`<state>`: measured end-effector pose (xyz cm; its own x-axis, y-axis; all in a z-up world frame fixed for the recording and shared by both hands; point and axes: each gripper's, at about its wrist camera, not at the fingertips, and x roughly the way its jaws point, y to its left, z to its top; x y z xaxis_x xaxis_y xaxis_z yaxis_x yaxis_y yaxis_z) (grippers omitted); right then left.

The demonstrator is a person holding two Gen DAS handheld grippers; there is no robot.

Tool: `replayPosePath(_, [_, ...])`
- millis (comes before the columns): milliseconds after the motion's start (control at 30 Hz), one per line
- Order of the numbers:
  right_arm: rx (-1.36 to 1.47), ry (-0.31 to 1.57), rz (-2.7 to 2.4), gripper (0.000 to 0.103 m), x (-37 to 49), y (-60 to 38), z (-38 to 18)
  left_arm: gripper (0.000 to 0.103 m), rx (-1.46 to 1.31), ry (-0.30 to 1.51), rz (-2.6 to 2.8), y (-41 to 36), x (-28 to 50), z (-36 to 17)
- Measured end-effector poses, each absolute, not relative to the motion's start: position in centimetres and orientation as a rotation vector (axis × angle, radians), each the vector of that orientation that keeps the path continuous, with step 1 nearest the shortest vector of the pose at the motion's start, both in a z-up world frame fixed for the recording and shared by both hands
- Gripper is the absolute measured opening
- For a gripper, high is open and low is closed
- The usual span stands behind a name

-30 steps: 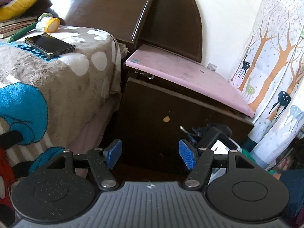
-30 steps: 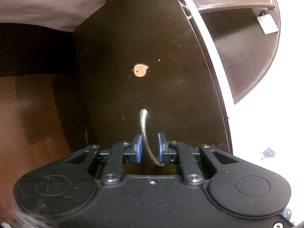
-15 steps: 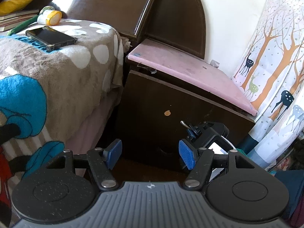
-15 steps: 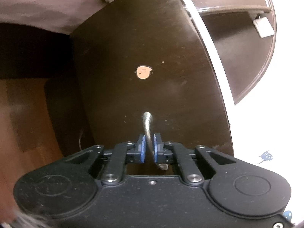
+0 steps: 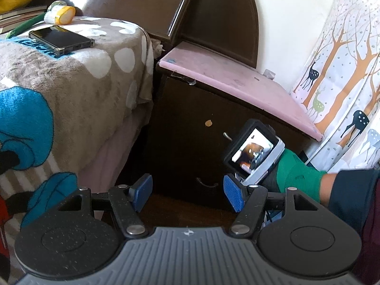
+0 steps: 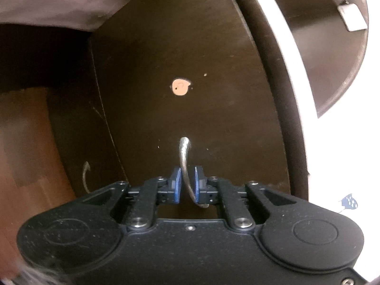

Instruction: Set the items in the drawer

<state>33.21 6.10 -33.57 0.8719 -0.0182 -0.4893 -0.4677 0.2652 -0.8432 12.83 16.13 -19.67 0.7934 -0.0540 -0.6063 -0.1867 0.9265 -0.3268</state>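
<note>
**Right gripper at the drawer handle, left gripper held back empty**

The right gripper (image 6: pixel 186 185) is up against the dark drawer front (image 6: pixel 190 59), and the curved metal handle (image 6: pixel 184 159) runs straight down between its blue pads (image 6: pixel 176 185). The pads are close together with the handle in the narrow gap; it seems to touch the right-hand pad, but I cannot tell whether the pads are actually clamping it.

The handle is a thin, silvery bowed loop, fixed at its upper end to the wood and arching out toward the gripper. Above it on the brown panel sits a small peach-coloured sticker (image 6: pixel 181 87).

The left wrist view takes in the wider room. The left gripper (image 5: pixel 187 192) hangs back from the nightstand (image 5: pixel 190 123), its jaws spread wide with nothing between them. From there the same sticker (image 5: pixel 208 123) shows on the cabinet front, a second handle (image 5: pixel 206 183) lower down, and a pink pad (image 5: pixel 237 80) on top. The person's green-gloved right hand (image 5: pixel 296 173) holds the other tool against the cabinet. On the blanket-covered bed (image 5: pixel 71 83) to the left lie a phone (image 5: pixel 60 39) and a yellow-capped container (image 5: pixel 59 15), which the right wrist view does not show.
</note>
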Motion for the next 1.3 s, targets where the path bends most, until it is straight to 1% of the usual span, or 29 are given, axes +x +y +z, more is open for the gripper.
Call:
replayPosePath(67, [-1.282,0.451,0.322,0.001,33.2,6.0,-33.6,0.065,-0.380,0.659,0.066,16.0,13.0,-19.7])
replayPosePath(100, [-1.275,0.458,0.328,0.003,33.0,5.8,-33.6,0.065,-0.378,0.660,0.065,15.9,13.1,-19.7])
replayPosePath(167, [-1.272,0.476,0.364,0.017,32.6,5.1,-33.5,0.065,-0.375,0.661,0.064,15.8,13.2,-19.7])
replayPosePath(200, [-1.294,0.478,0.373,0.021,32.4,4.6,-33.5,0.065,-0.373,0.662,0.065,15.8,13.2,-19.7])
replayPosePath(233, [-1.309,0.478,0.370,0.034,32.0,4.1,-33.4,0.065,-0.373,0.662,0.067,15.8,13.2,-19.7])
replayPosePath(267, [-1.299,0.488,0.371,0.051,31.8,3.6,-33.1,0.065,-0.372,0.662,0.069,15.8,13.2,-19.6])
replayPosePath(333, [-1.211,0.557,0.389,0.063,31.3,2.1,-31.9,0.065,-0.373,0.663,0.078,15.9,13.1,-19.6])
replayPosePath(400, [-1.112,0.626,0.378,0.069,30.9,1.0,-30.5,0.065,-0.371,0.669,0.088,15.9,13.1,-19.7])
replayPosePath(433, [-1.057,0.673,0.365,0.075,30.6,0.3,-29.9,0.066,-0.368,0.674,0.091,15.9,13.2,-19.7])
replayPosePath(467, [-0.991,0.734,0.358,0.076,30.3,-0.4,-29.2,0.066,-0.362,0.679,0.093,15.8,13.2,-19.8])
replayPosePath(533, [-0.854,0.850,0.339,0.078,29.8,-1.9,-27.8,0.072,-0.348,0.691,0.097,15.6,13.3,-19.9])
replayPosePath(567, [-0.782,0.896,0.323,0.078,29.4,-2.6,-27.0,0.073,-0.342,0.692,0.100,15.5,13.3,-19.9])
replayPosePath(700, [-0.614,0.966,0.305,0.081,26.1,-4.4,-23.5,0.078,-0.314,0.712,0.108,14.9,13.4,-20.1])
replayPosePath(1033, [-0.421,0.875,0.240,0.083,18.6,-7.4,-15.8,0.083,-0.209,0.763,0.109,11.2,12.8,-20.7])
replayPosePath(1167, [-0.410,0.843,0.215,0.084,16.6,-8.6,-14.1,0.083,-0.221,0.800,0.089,10.0,12.1,-20.9])
replayPosePath(1300, [-0.376,0.816,0.184,0.084,14.6,-10.2,-12.6,0.083,-0.223,0.785,0.075,8.5,10.8,-19.4])
